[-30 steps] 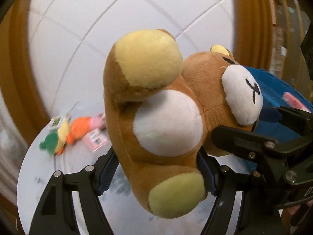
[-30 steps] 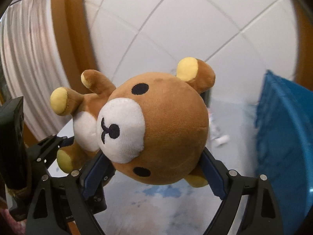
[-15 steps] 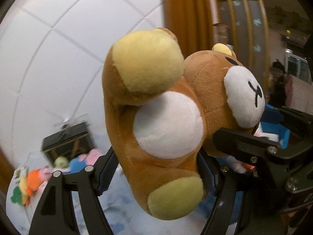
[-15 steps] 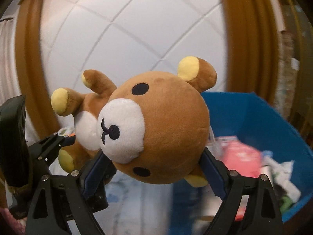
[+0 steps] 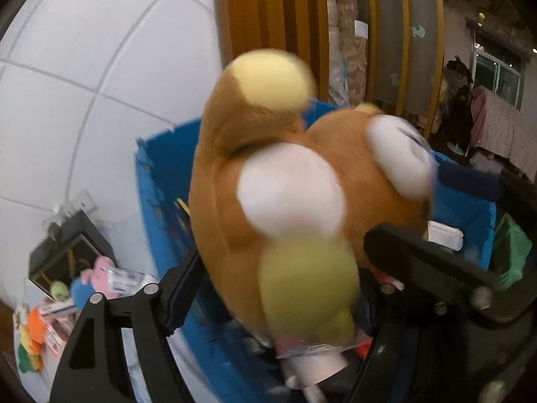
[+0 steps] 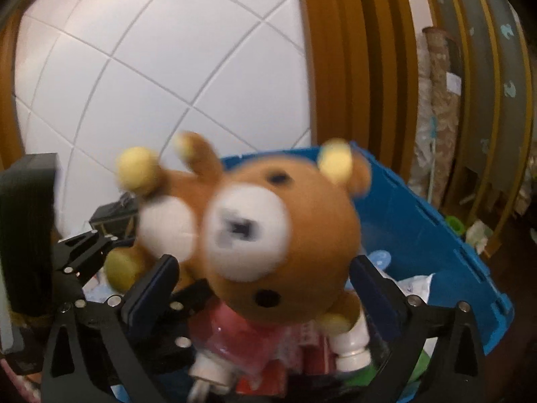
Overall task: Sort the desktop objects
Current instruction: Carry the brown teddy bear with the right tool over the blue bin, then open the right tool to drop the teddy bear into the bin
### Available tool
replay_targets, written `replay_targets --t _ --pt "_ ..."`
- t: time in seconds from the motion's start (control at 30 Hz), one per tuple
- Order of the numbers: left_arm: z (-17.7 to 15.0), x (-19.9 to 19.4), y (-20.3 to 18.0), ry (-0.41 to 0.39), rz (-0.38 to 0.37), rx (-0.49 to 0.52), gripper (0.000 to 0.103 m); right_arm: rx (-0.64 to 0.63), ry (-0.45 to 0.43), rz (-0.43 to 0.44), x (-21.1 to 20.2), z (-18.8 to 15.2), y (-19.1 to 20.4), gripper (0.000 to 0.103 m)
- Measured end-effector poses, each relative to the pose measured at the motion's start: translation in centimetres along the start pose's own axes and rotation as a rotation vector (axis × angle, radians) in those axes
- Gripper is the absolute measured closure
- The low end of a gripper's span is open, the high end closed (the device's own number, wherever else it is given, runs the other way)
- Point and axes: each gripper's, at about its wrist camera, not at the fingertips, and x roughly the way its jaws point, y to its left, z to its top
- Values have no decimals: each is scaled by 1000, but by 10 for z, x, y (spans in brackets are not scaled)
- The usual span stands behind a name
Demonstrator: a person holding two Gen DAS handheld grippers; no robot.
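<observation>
- The blue bin (image 6: pixel 419 231) lies under and ahead of both claws, already holding a pink packet (image 6: pixel 235 336), a white bottle (image 6: pixel 350 346) and other packets. I judge the step in hand to be dropping the bear there, so both claws should be well inside the rim before they let go.
- The plush bear (image 6: pixel 285 241) hangs over the bin's mouth, blurred. Its head sits between the right claw's pads; its body and legs run off to that claw's left, into the left claw.
- The right claw (image 6: pixel 265 288) is opening: daylight shows between the left pad and the bear's cheek, and the right pad looks no more than brushing the head, so it no longer has a real hold.
- The left claw (image 5: pixel 282 268) is also opening, more slowly. Its left pad appears already clear of the bear's flank; the right pad is hidden behind the body, so I cannot tell whether anything is pinched yet.
- Good practice here: release both ends together, or the body will swing and may catch the bin's wall.
- Spread the pads wide enough that the pile fabric cannot drag on the rubber.
- Small toys (image 5: pixel 30 336) wait on the tabletop, low to the left claw's left; pull back straight upward.
</observation>
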Motion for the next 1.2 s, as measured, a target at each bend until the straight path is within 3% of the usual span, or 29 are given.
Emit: replay_targets --t 0.2,0.47,0.57,0.63,0.7,0.83,1.2 --pt "3 1 -15 8 21 -8 26 64 27 19 15 -3 -39 0" --pt "2 -7 3 -10 31 -38 26 91 15 19 12 -7 -47 0" --pt "0 -17 3 -31 25 -39 26 82 -24 -50 21 0 -61 0" --pt "-2 -20 3 -37 44 -37 26 73 -60 -163 19 5 -62 0" --pt "-5 -21 6 -31 57 -46 26 85 -74 -208 17 8 -66 0" --pt "-6 -15 14 -18 73 -80 26 93 -74 -143 11 7 -67 0" --pt "-15 -30 18 -56 75 -94 26 76 -77 -107 5 1 -66 0"
